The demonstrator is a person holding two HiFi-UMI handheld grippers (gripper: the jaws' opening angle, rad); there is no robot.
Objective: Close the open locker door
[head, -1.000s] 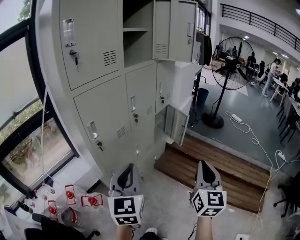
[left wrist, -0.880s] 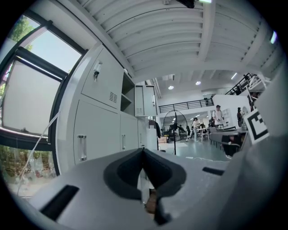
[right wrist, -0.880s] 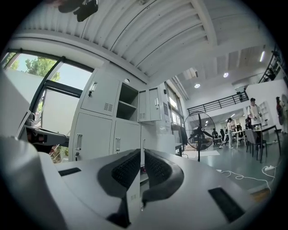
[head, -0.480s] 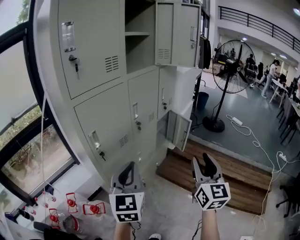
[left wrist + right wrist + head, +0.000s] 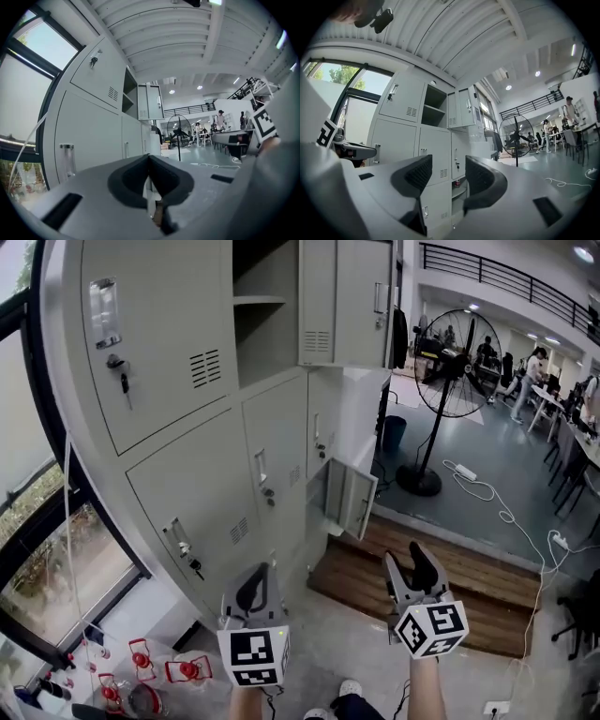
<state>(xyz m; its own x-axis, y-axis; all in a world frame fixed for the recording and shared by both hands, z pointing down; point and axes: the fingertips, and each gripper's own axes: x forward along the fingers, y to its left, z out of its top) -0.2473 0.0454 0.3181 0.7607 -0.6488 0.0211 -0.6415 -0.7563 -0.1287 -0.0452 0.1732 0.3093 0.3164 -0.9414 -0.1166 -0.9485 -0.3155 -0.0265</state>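
Locker door (image 5: 354, 498), low in the locker bank's right column, hangs ajar well apart from both tools; the right tool (image 5: 408, 559) has just spread its empty jaws, seemingly readying a push, while the left tool (image 5: 256, 577) is pinched together.

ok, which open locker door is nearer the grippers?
The low door, beside the wooden step; the other open door hangs high up, far above it.
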